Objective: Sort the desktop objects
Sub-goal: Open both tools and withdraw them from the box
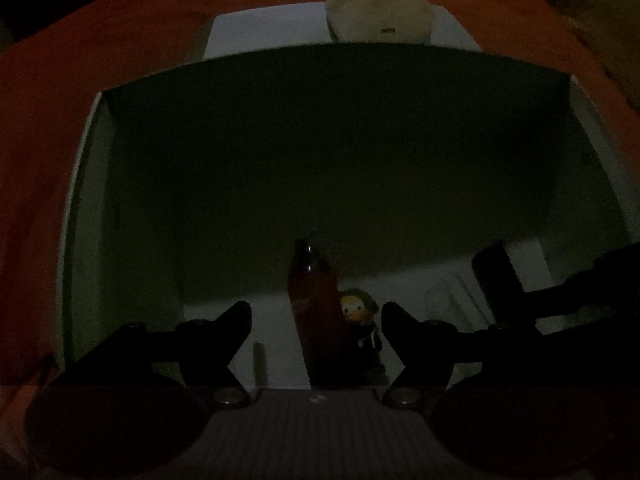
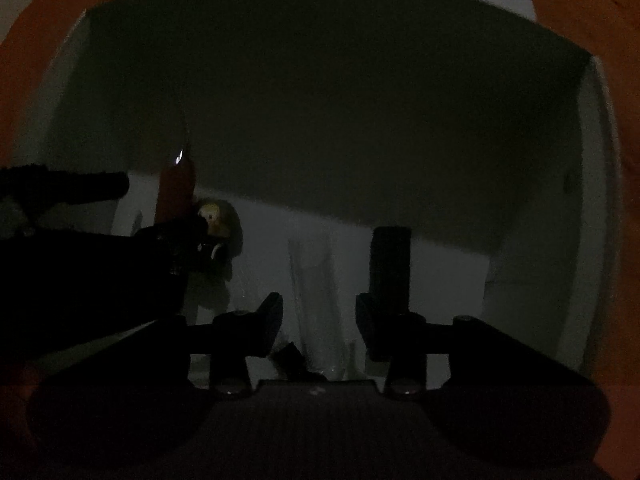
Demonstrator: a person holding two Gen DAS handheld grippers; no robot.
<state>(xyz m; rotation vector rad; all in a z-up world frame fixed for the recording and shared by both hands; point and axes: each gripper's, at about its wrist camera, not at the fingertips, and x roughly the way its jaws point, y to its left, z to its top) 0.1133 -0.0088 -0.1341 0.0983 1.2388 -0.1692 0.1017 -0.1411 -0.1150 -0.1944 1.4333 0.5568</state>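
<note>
Both views are very dark and look down into a white box [image 1: 86,184] on an orange cloth. A dark red bottle [image 1: 316,316] lies on the box floor with a small yellow-faced figurine [image 1: 358,312] beside it. My left gripper [image 1: 316,320] is open, its fingers either side of the bottle and figurine. In the right wrist view the bottle [image 2: 176,188] and figurine [image 2: 216,220] sit at left, partly behind the left gripper's fingers [image 2: 172,236]. My right gripper [image 2: 318,316] is open over a clear plastic item [image 2: 316,280], beside a black block [image 2: 390,264].
The box's far wall [image 1: 320,128] is in deep shadow. A pale lumpy object [image 1: 376,4] stands on white paper [image 1: 264,32] behind the box. The orange cloth [image 1: 48,140] surrounds the box. The black block also shows in the left wrist view [image 1: 496,276].
</note>
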